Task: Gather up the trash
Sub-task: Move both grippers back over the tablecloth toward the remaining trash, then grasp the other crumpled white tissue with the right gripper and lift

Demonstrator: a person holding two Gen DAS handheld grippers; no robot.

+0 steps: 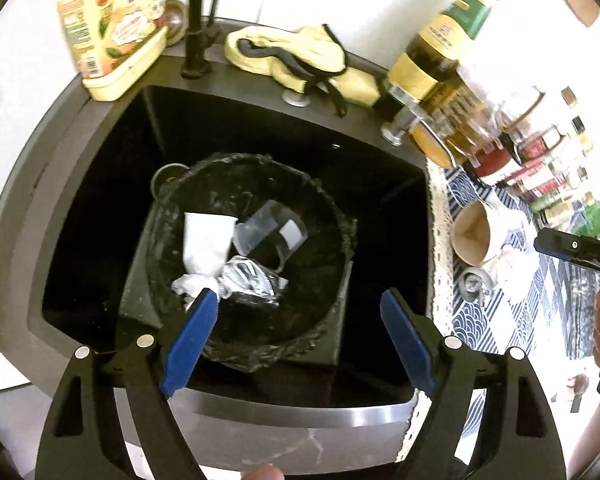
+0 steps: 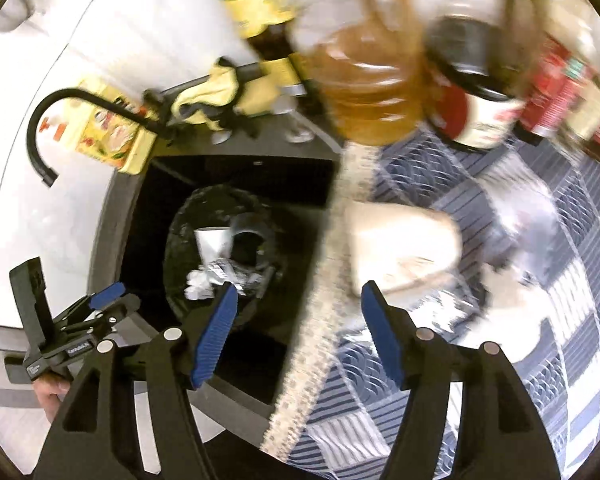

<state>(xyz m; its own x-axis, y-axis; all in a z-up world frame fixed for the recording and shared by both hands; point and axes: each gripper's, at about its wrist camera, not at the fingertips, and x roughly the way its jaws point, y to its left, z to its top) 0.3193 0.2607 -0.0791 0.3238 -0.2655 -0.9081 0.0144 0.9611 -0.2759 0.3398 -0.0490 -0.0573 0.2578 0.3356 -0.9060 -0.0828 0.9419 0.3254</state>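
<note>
A black-lined trash bin [image 1: 332, 248] stands in the black sink [image 1: 380, 176]. In it lie a white paper cup [image 1: 206, 240], a clear plastic cup [image 1: 272, 232], crumpled tissue [image 1: 188, 284] and a foil wrapper [image 1: 252, 280]. My left gripper [image 1: 298, 304] is open and empty above the bin's near rim. A beige paper cup [image 1: 472, 236] lies on its side on the blue patterned cloth [image 1: 484, 320], with crumpled trash [image 1: 474, 284] beside it. My right gripper [image 2: 298, 296] is open and empty, just short of that cup [image 2: 404, 248]. The bin also shows in the right wrist view [image 2: 180, 232].
A black faucet [image 1: 196, 20], a yellow detergent bottle [image 1: 112, 24] and yellow gloves [image 1: 300, 56] line the sink's back edge. Oil and sauce bottles [image 1: 440, 60] and spice jars [image 1: 540, 168] crowd the counter's back right. The right wrist view is motion-blurred. The left gripper shows in the right wrist view [image 2: 104, 300].
</note>
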